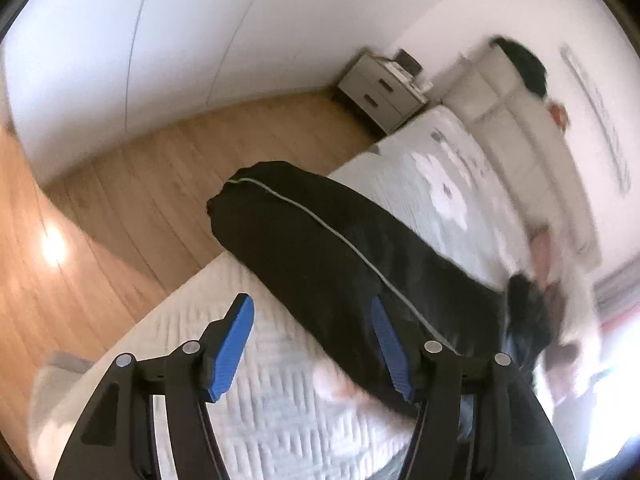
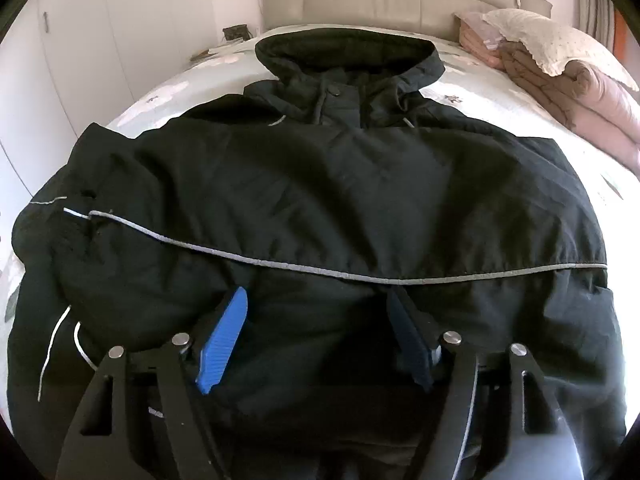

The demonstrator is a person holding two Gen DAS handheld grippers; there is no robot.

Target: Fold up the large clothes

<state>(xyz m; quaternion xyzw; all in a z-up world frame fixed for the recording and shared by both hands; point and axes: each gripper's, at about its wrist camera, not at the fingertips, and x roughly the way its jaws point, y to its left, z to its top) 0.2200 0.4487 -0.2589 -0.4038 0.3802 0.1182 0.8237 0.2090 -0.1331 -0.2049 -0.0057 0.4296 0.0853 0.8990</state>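
A large black hooded jacket (image 2: 320, 200) with grey reflective piping lies spread on the white quilted bed (image 2: 160, 92), hood at the far end, both sleeves folded across the front. My right gripper (image 2: 316, 300) is open just above the jacket's lower front, with nothing between its blue pads. In the left wrist view the jacket (image 1: 320, 248) shows from the side as a long black fold on the bed (image 1: 280, 408). My left gripper (image 1: 312, 308) is open beside it, its right pad against the black fabric, holding nothing. This view is motion-blurred.
A stack of folded pink and brown quilts with a cream pillow (image 2: 560, 72) sits at the bed's far right. White wardrobes (image 2: 80, 40) stand at left. A white nightstand (image 1: 380, 92) and wooden floor (image 1: 140, 184) lie beyond the bed's edge.
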